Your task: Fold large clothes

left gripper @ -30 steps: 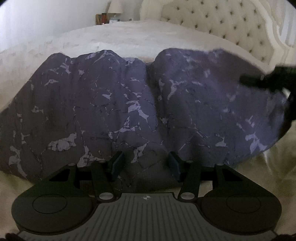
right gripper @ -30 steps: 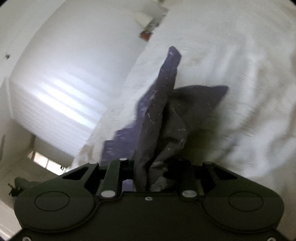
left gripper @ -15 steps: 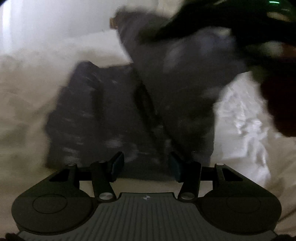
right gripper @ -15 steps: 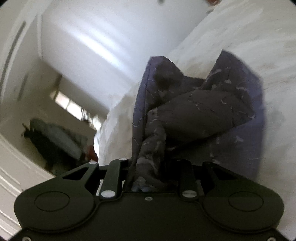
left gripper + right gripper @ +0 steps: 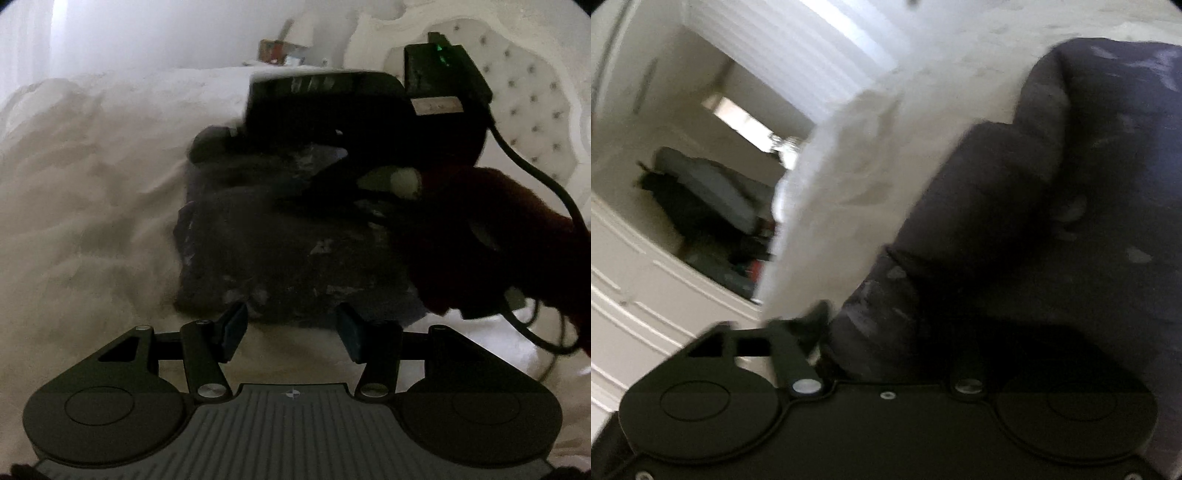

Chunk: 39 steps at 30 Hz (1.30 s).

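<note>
A dark purple garment (image 5: 288,251) with pale crackle marks lies folded into a narrower block on the white bed (image 5: 92,184). My left gripper (image 5: 290,328) is open and empty, just in front of the garment's near edge. My right gripper's black body (image 5: 362,110), held by a hand in a dark red sleeve, hovers over the garment's far right part. In the right wrist view the right gripper (image 5: 886,332) is shut on a bunch of the garment (image 5: 1015,240), which covers its right finger.
A tufted white headboard (image 5: 535,103) stands at the back right, a nightstand with small items (image 5: 280,51) behind the bed. A black cable (image 5: 546,258) trails from the right gripper. The right wrist view shows white cabinet doors (image 5: 646,295) and a dark bag (image 5: 709,199) beyond the bed edge.
The right gripper has carried its side of the garment across and down over the other half, so the wide spread is now a narrower folded block. The left gripper stayed open at the near edge.
</note>
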Each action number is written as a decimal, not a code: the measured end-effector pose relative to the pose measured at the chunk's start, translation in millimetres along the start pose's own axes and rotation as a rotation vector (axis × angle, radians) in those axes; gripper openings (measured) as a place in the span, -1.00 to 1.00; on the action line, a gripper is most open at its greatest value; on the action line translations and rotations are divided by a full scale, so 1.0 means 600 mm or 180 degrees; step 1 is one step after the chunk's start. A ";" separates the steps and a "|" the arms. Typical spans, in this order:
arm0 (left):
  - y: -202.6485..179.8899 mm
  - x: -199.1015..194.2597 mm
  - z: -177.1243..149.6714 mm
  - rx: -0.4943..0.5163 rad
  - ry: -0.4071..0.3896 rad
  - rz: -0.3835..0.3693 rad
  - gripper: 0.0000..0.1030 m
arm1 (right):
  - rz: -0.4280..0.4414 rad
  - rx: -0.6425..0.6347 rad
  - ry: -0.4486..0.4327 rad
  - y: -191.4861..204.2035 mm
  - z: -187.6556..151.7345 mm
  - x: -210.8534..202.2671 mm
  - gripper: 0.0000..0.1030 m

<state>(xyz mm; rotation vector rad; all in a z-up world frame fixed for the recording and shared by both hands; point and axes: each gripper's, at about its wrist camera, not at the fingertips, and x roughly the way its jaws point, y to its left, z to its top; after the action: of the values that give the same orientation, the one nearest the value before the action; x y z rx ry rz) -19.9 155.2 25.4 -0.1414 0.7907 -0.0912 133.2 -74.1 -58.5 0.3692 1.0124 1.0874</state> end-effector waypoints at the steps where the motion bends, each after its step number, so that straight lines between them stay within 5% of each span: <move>1: -0.003 -0.006 0.000 0.0038 -0.0040 -0.0049 0.00 | 0.0100 0.0002 -0.0028 0.001 0.002 -0.009 0.77; 8: -0.033 -0.030 0.018 0.0358 -0.0326 -0.0211 0.00 | 0.0143 -0.0247 -0.0539 0.026 0.021 -0.114 0.80; 17: -0.022 0.036 0.074 0.0431 -0.0684 0.0099 0.01 | -0.0683 -0.0123 -0.1122 -0.020 -0.001 -0.195 0.81; 19: -0.007 0.064 0.072 0.0307 -0.0529 0.0224 0.00 | -0.0838 -0.0174 -0.1135 -0.024 -0.005 -0.198 0.75; 21: 0.019 0.104 0.060 0.0129 -0.0223 0.0246 0.01 | -0.0976 -0.0297 -0.1112 -0.022 -0.009 -0.193 0.36; 24: 0.042 0.111 0.043 -0.0097 -0.0219 0.0124 0.01 | -0.1218 -0.0528 -0.1011 -0.016 0.001 -0.181 0.07; 31: 0.041 0.105 0.042 -0.0045 -0.0227 0.0140 0.01 | -0.1558 -0.0978 -0.0947 0.003 0.047 -0.097 0.07; 39: 0.039 0.110 0.040 -0.0036 -0.0254 0.0153 0.02 | -0.1975 -0.0755 -0.0408 -0.075 0.099 0.011 0.00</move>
<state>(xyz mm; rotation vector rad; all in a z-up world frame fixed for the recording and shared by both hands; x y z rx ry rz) 43.9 171.4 -7.7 -0.1357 0.7146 -0.0354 207.7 -76.6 -61.8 -0.0726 0.7934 0.5998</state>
